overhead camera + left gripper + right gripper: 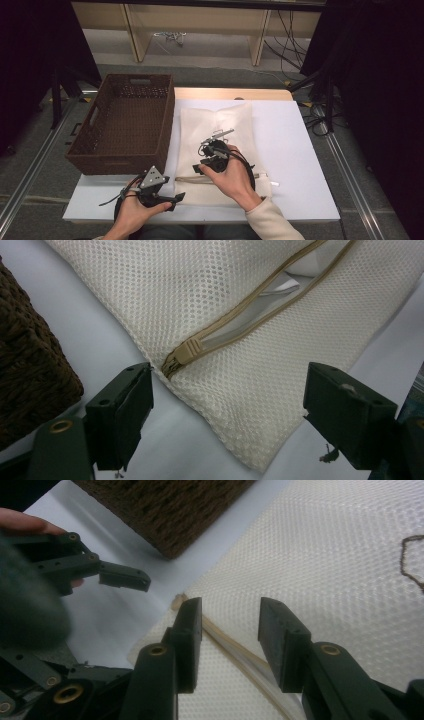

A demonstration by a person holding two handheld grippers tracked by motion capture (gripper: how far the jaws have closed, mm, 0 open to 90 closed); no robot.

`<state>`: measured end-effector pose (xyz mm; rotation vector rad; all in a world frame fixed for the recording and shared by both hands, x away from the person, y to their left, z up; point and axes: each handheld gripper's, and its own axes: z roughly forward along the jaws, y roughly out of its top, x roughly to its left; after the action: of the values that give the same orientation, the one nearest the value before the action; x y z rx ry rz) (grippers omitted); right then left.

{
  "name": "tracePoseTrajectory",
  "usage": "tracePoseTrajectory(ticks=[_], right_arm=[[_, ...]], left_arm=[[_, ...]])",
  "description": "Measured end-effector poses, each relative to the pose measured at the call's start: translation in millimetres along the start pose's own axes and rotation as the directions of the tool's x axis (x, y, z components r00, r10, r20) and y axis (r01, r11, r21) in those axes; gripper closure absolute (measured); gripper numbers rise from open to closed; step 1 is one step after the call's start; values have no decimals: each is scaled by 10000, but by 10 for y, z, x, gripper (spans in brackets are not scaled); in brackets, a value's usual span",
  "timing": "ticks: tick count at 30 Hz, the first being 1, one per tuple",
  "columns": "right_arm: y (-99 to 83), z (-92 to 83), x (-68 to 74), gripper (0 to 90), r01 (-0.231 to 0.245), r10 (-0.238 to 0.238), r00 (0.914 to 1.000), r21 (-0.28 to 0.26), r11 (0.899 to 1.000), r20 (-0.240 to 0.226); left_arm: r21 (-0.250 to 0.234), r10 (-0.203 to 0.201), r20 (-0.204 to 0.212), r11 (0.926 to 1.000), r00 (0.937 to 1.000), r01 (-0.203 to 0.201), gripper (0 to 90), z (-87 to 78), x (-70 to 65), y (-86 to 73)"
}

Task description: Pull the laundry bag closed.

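Note:
A white mesh bag (215, 125) lies flat on the white table (295, 150), its tan zipper running along the near edge. The zipper pull (187, 351) sits near the bag's near-left corner, and the zipper gapes beyond it. My left gripper (175, 199) is open just off that corner, and in the left gripper view its jaws (228, 377) frame the pull and the corner without touching. My right gripper (197, 169) hovers over the bag's near edge. Its jaws (231, 607) stand apart, straddling the zipper line (225, 637) with nothing pressed.
A dark brown woven basket (117, 162) stands at the table's left, close to the bag's left edge, and also appears in the gripper views (30, 370) (170, 505). The left gripper's jaw (125, 577) shows in the right gripper view. Bare white table extends to the right of the bag.

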<state>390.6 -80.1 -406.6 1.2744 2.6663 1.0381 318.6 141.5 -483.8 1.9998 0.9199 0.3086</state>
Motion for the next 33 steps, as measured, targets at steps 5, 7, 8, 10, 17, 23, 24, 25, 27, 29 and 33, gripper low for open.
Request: tracePoseTrajectory(ticks=[5, 7, 8, 10, 17, 23, 24, 25, 27, 29, 33], right_arm=[[33, 51, 66, 648, 132, -132, 9999, 149, 9998, -17], [42, 70, 89, 651, 109, -109, 9999, 154, 9998, -15], [50, 85, 104, 652, 123, -123, 9999, 200, 9997, -17], [60, 111, 125, 654, 175, -175, 9998, 242, 9996, -5], [86, 234, 198, 664, 233, -219, 9994, 529, 9983, -271], [98, 367, 208, 677, 325, -278, 9981, 877, 9956, -542], [95, 384, 224, 677, 70, -17, 9987, 1024, 9947, -514], [95, 393, 236, 678, 7, 43, 9990, 1081, 9941, -455], [95, 445, 224, 680, 251, -200, 9986, 1071, 9939, -486], [92, 475, 246, 680, 82, -25, 9988, 1187, 9929, -482], [91, 547, 250, 680, 207, -127, 9981, 1345, 9907, -602]], left_arm=[[136, -96, -17, 9999, 10000, 96, 200, 0, 1, -10], [348, 3333, -2111, 9420, 9189, -3337, 200, -60, 234, 104], [410, 3583, -2126, 9328, 9091, -3580, 200, -57, 246, 110], [501, 3596, -2194, 9325, 9069, -3576, 200, -64, 260, 115], [242, -18, 148, 9997, 9999, 15, 201, 14, 10, -22], [268, 78, 202, 9996, 9998, -83, 201, 11, 18, -21], [293, 82, 216, 9995, 9997, -89, 201, 8, 20, -20], [270, 63, 201, 9996, 9998, -69, 201, 9, 19, -21], [245, 56, 143, 9997, 9999, -59, 202, 11, 17, -24], [269, 52, 218, 9996, 9997, -57, 202, 8, 19, -24], [226, 51, 187, 9997, 9998, -56, 202, 6, 22, -27]])
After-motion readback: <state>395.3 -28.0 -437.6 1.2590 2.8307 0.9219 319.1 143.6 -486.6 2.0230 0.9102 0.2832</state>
